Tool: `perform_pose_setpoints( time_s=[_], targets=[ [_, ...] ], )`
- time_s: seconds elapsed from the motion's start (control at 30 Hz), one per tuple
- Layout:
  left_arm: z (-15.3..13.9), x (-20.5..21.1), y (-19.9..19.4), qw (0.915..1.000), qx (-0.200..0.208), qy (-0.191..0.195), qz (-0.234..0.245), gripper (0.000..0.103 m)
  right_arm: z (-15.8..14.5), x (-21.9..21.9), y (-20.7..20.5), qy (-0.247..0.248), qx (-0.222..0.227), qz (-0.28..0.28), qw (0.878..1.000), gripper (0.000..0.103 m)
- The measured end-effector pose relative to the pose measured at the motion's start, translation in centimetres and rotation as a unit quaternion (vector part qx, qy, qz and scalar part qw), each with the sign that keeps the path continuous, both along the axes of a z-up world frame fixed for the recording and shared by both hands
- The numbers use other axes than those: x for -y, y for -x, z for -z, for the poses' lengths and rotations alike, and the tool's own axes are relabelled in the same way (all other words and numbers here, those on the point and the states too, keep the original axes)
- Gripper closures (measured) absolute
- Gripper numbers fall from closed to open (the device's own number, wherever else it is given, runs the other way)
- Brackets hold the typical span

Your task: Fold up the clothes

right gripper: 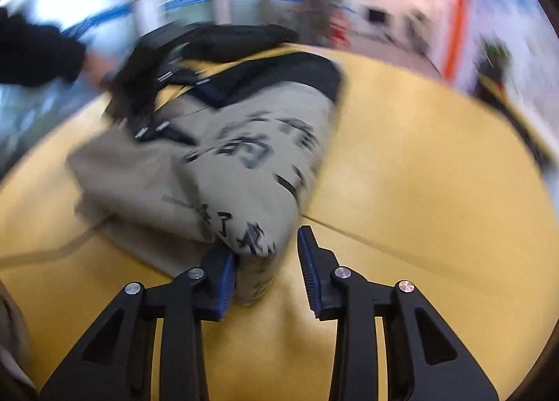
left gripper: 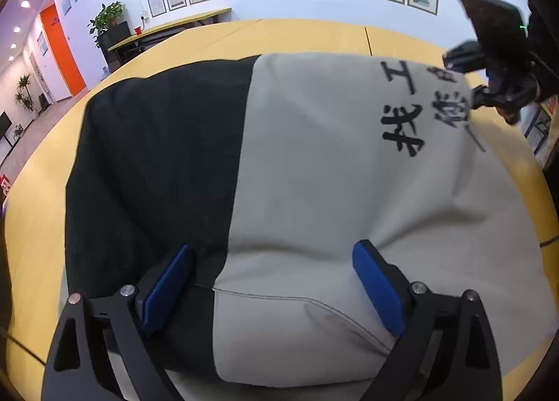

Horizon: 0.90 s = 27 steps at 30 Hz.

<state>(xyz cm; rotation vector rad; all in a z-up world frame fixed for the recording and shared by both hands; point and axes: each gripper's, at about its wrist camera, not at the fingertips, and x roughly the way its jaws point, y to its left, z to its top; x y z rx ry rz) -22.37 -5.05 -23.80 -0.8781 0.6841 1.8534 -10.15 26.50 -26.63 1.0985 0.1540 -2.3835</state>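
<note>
While garment (left gripper: 314, 173) lies part-folded on yellow table (left gripper: 314, 34), left gripper (left gripper: 272, 289) hangs wide over near hem, gripping nothing; right gripper (right gripper: 267, 268) half-open, corner between pads, unpinched; next likely: close, carry fold across.

both wrist views angled down, close over shared garment (left gripper: 314, 173)

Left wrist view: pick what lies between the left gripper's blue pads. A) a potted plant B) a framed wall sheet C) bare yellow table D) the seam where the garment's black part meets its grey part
D: the left gripper stands wide open over the garment, with the black-grey seam running between its pads.
</note>
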Motion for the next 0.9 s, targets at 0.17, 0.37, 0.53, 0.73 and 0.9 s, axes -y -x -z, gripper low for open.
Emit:
perform_pose_setpoints(
  time_s=[0.17, 0.37, 0.53, 0.73, 0.9],
  targets=[
    [0.0, -0.1, 0.2, 1.0000, 0.005, -0.004, -0.003, 0.005, -0.3, 1.3, -1.5, -0.073, -0.036, -0.062, 0.995, 0.069],
    [0.2, -0.4, 1.0, 0.9999, 0.006, -0.010, -0.004, 0.005, 0.3, 2.4, -0.5, -0.139, -0.101, -0.088, 0.981, 0.063],
    [0.8, -0.7, 1.5, 0.9999, 0.006, -0.011, -0.005, 0.004, 0.1, 1.6, 1.2, -0.071, -0.066, -0.018, 0.995, 0.067],
    [1.3, -1.7, 1.1, 0.9996, 0.004, -0.026, 0.005, 0.004, 1.2, -3.1, 3.0, 0.009, 0.044, 0.137, 0.990, 0.064],
    [1.4, -2.6, 1.5, 0.9993, 0.003, -0.033, 0.017, 0.004, 1.2, -4.4, 3.3, 0.008, 0.105, 0.155, 0.982, 0.056]
  ],
)
